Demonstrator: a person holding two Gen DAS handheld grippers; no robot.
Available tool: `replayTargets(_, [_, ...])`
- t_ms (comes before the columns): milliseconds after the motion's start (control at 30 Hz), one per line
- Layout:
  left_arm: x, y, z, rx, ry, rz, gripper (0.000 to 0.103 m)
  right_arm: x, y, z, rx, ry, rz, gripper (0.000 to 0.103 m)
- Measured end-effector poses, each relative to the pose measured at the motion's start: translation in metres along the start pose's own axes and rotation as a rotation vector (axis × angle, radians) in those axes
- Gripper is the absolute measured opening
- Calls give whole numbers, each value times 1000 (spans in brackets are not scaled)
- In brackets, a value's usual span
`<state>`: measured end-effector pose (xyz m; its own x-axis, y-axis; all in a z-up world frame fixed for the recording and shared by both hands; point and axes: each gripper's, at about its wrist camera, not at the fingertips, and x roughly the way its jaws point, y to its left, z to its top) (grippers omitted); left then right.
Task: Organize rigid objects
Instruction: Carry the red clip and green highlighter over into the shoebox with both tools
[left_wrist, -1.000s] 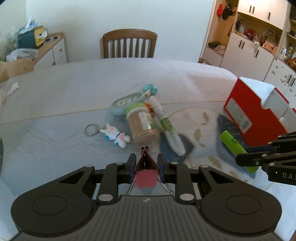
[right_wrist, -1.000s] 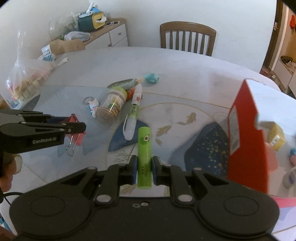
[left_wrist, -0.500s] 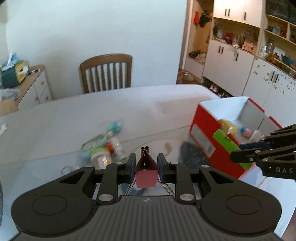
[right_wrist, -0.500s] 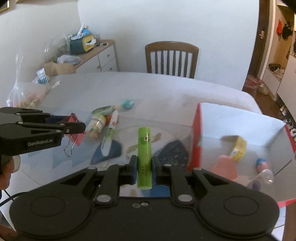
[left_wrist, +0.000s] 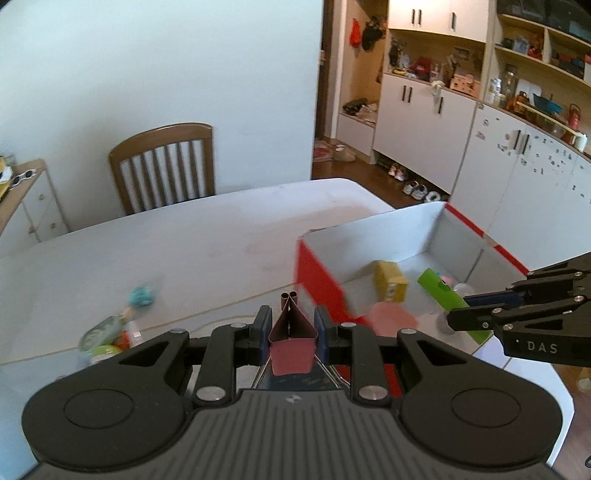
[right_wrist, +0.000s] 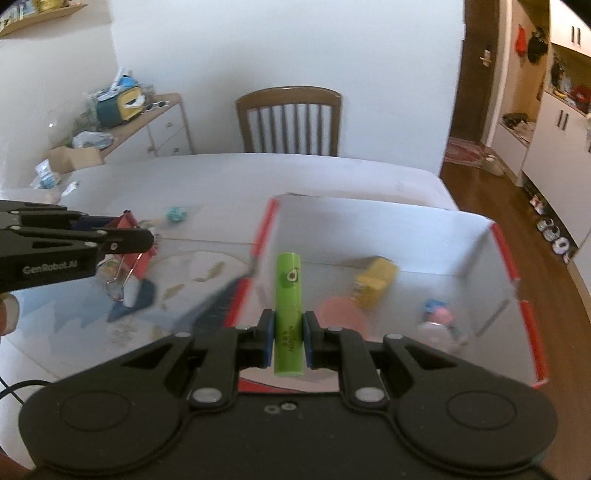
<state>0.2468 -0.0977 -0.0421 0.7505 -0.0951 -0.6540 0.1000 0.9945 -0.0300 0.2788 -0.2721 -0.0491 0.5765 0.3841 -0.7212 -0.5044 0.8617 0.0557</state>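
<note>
My left gripper (left_wrist: 291, 332) is shut on a dark red binder clip (left_wrist: 292, 341), held above the table just left of the red and white box (left_wrist: 317, 284). My right gripper (right_wrist: 289, 332) is shut on a green tube (right_wrist: 289, 310), held over the box's open inside (right_wrist: 480, 229). The tube also shows in the left wrist view (left_wrist: 443, 295), and the clip in the right wrist view (right_wrist: 129, 236). In the box lie a yellow carton (right_wrist: 375, 280), a pink thing (right_wrist: 341, 314) and a small bottle (right_wrist: 437, 325).
Loose things lie on the table to the left: a jar (left_wrist: 105, 349), a teal piece (left_wrist: 142, 297) and a blue cloth (right_wrist: 138, 302). A wooden chair (left_wrist: 164, 166) stands at the far edge. Cabinets (left_wrist: 517, 158) are at the right.
Both grippers have lifted and swung right, from over the pile of loose things to the box. The green tube is now over the box's inside. Both grips are unchanged.
</note>
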Motion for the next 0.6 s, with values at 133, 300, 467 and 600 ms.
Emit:
replayTargets(133, [15,-28,9,15,10,-21,24,-3,-28,-4,15,2,-13,15])
replayTargets(300, [32,-59,19,43,19,-42,24,-4,-61,-6,26,0,-26,15])
replayTargets(467, [54,-85,25,58,50,-51,24,2,-93,-2,40,3,-43,15])
replayTargets(600, [73,-96,28,42,83,-46,24,15,-117,5,64,18,-50,15])
